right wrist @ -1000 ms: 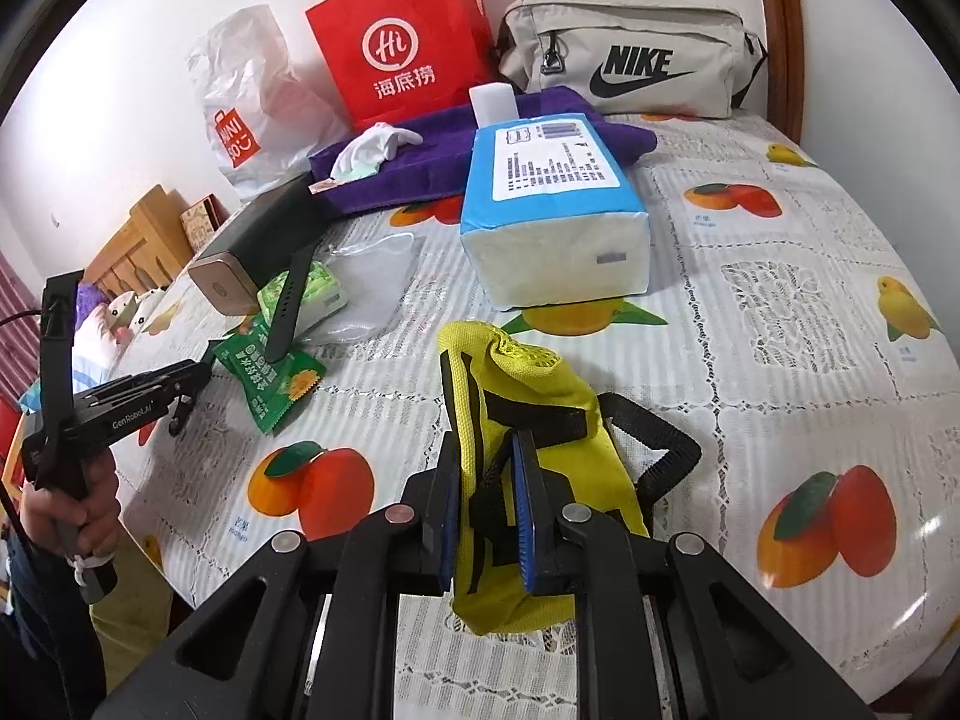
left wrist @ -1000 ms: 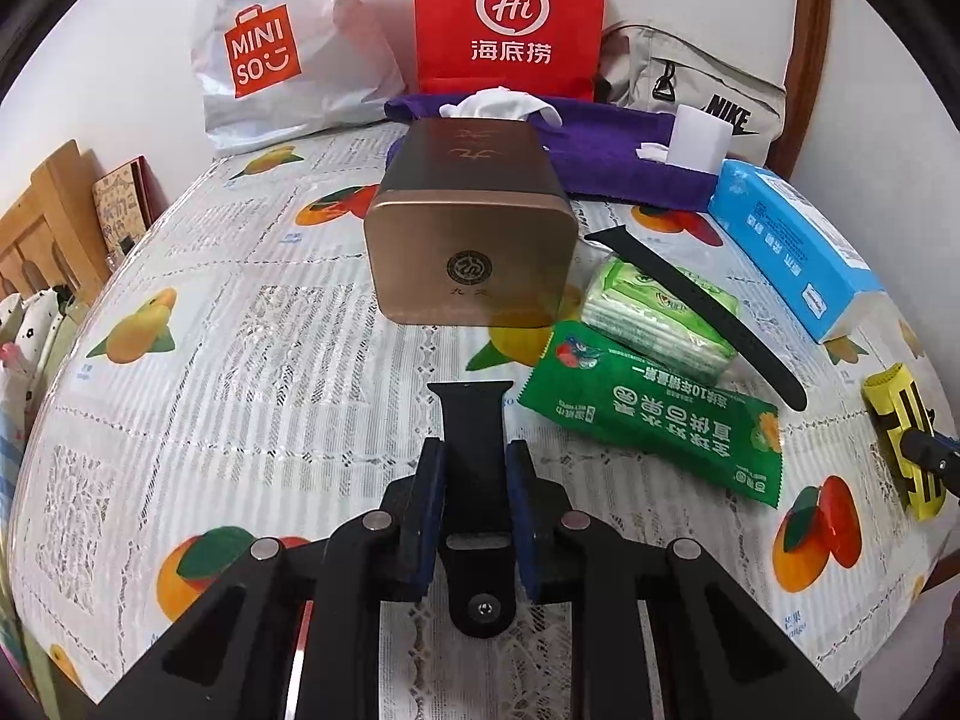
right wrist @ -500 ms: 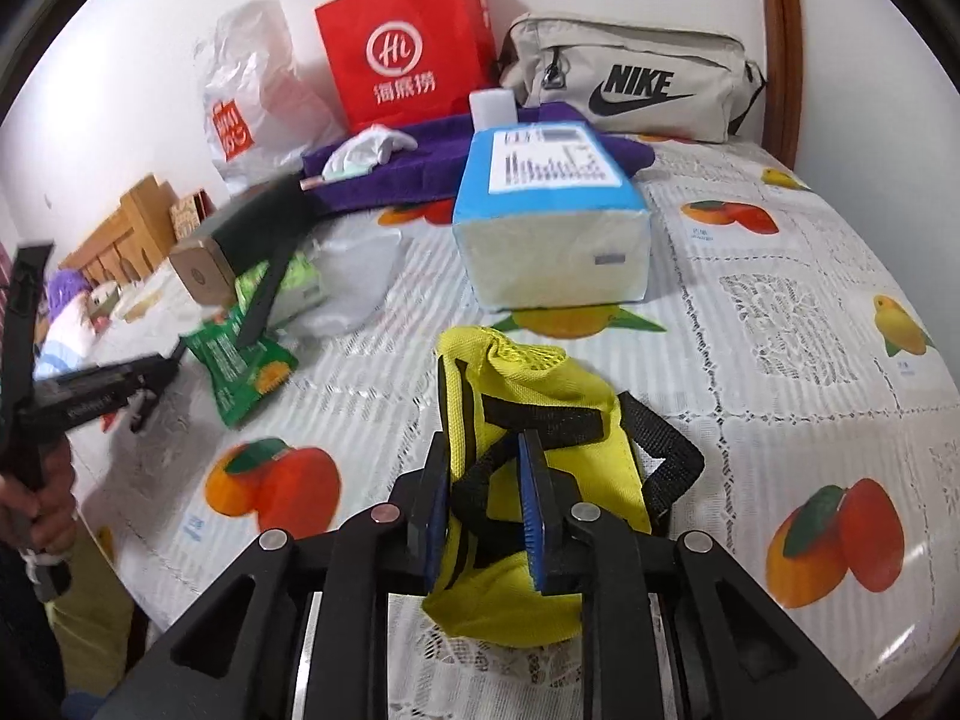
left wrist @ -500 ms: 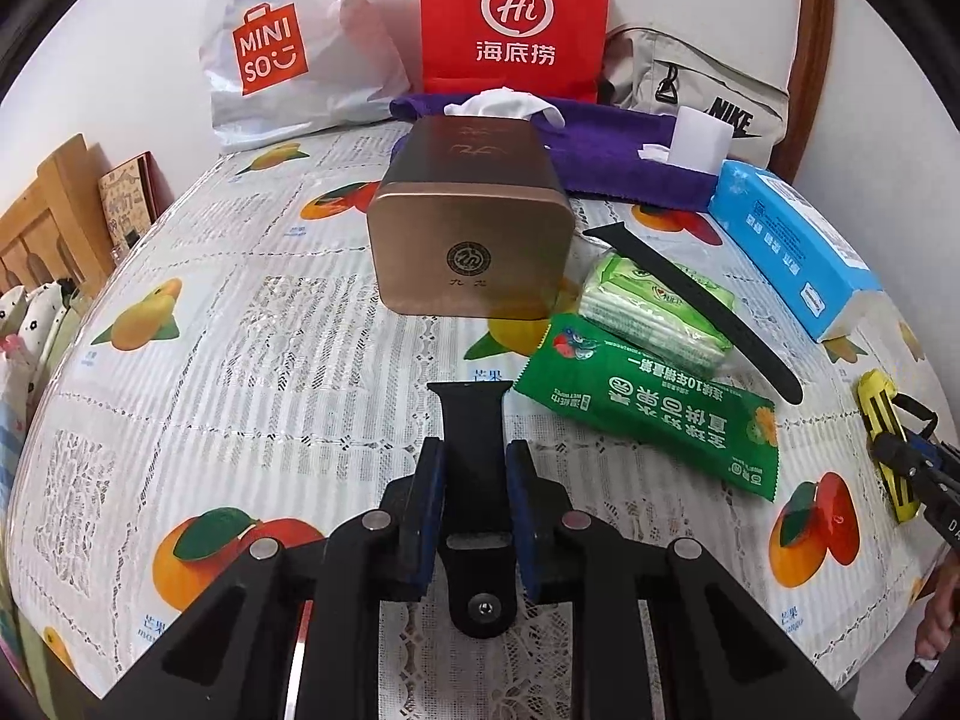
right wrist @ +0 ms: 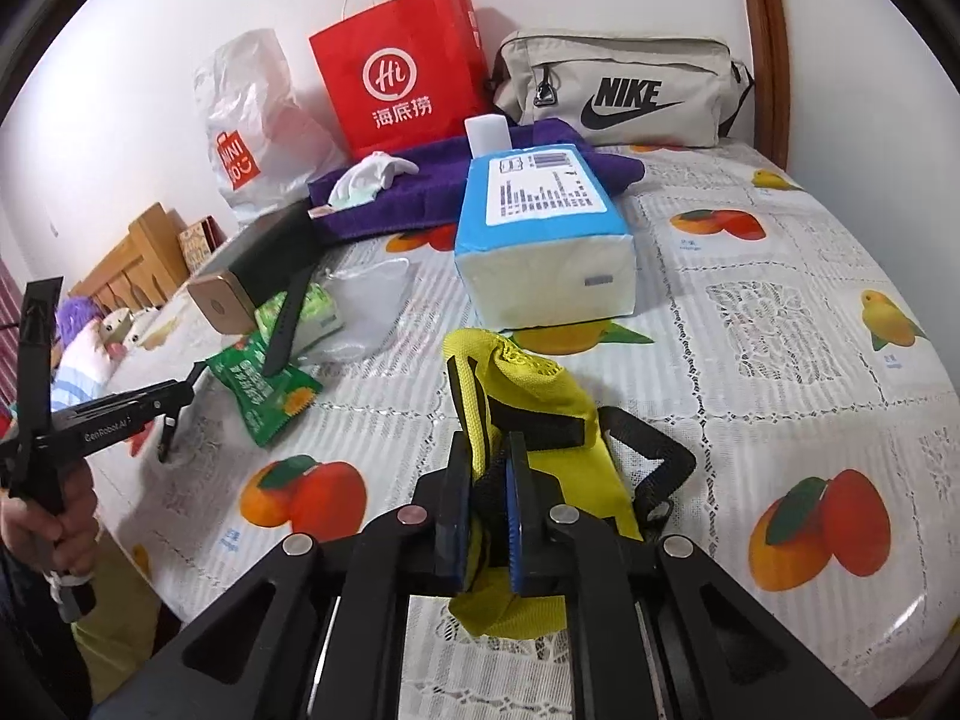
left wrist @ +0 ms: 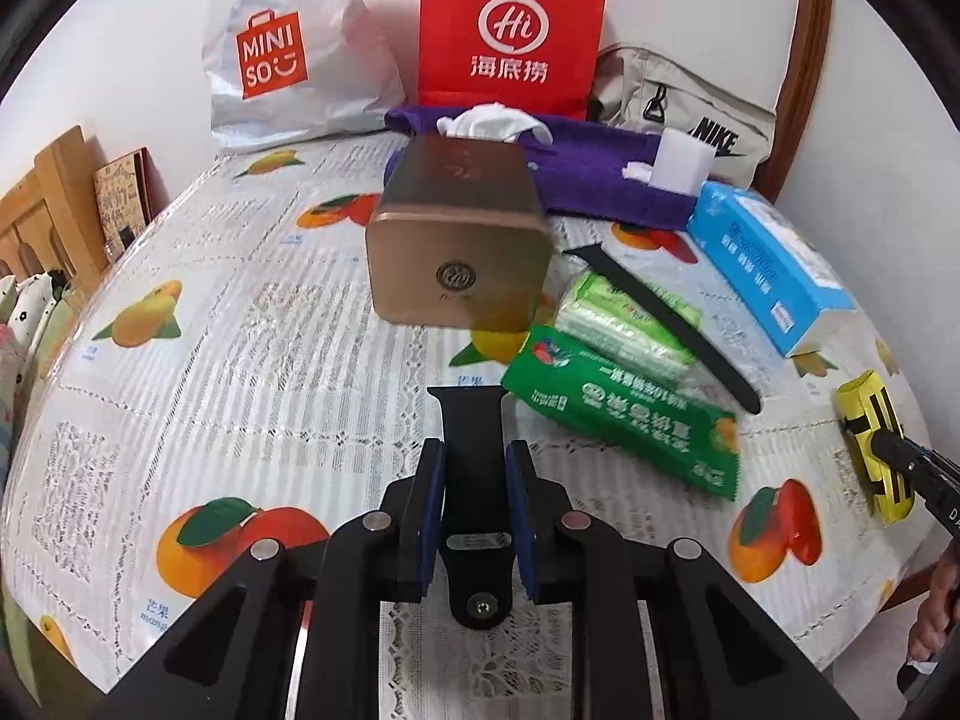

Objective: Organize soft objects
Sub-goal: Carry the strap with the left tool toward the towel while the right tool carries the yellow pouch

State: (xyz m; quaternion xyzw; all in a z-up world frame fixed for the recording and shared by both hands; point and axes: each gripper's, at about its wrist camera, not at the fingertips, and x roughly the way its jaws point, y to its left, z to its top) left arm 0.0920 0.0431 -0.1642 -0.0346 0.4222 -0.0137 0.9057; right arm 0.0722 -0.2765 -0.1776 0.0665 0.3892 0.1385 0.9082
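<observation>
My left gripper is shut on a short black watch strap and holds it above the fruit-print tablecloth. My right gripper is shut on a yellow mesh pouch with black straps; the pouch also shows at the right edge of the left wrist view. A long black strap lies across a green tissue pack. A green snack packet lies in front of it. A blue tissue pack stands beyond the pouch.
A bronze box stands mid-table. At the back are a purple towel, a red paper bag, a white Miniso bag and a grey Nike bag. A wooden headboard stands left.
The left gripper has moved slightly back and right with the strap still held. The right gripper has lifted the yellow pouch a little; its top now stands more upright.
</observation>
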